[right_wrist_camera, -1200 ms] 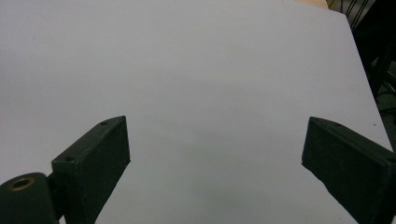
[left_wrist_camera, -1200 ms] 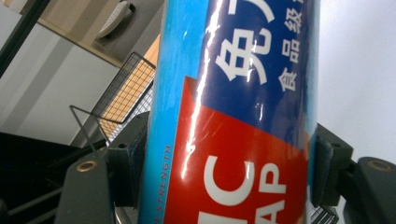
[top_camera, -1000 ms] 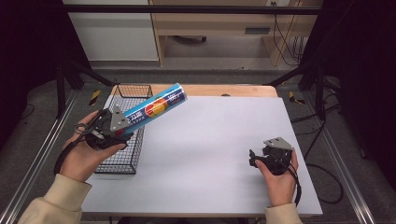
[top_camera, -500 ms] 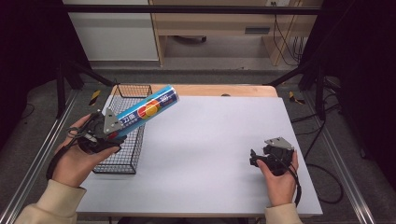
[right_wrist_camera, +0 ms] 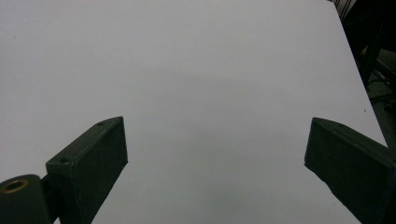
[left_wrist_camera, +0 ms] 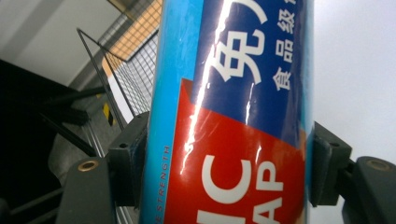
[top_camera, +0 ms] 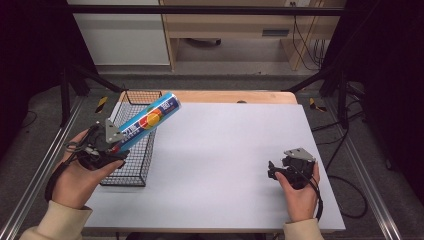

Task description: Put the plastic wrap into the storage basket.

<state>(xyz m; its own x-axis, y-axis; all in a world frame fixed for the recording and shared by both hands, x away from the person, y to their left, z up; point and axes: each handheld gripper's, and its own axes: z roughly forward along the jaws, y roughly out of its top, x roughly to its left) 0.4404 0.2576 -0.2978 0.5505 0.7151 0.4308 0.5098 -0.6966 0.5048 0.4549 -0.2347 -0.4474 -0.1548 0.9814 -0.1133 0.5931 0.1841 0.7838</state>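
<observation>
The white table [top_camera: 220,150] lies bare right of the wire basket [top_camera: 131,150], open to passage. The basket stands at the table's left edge; above it slants the blue cling-wrap tube [top_camera: 145,122], clamped in the left gripper [top_camera: 107,145].

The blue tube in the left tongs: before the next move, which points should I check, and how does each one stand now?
1. Left tongs shut on the blue tube, jaws on both sides: ok.
2. Tube lifted clear of the wire basket: ok.
3. Basket free to receive it: cannot tell, partly hidden.
4. Right tongs open and holding nothing: ok.
5. White table bare between the hands: ok.
</observation>
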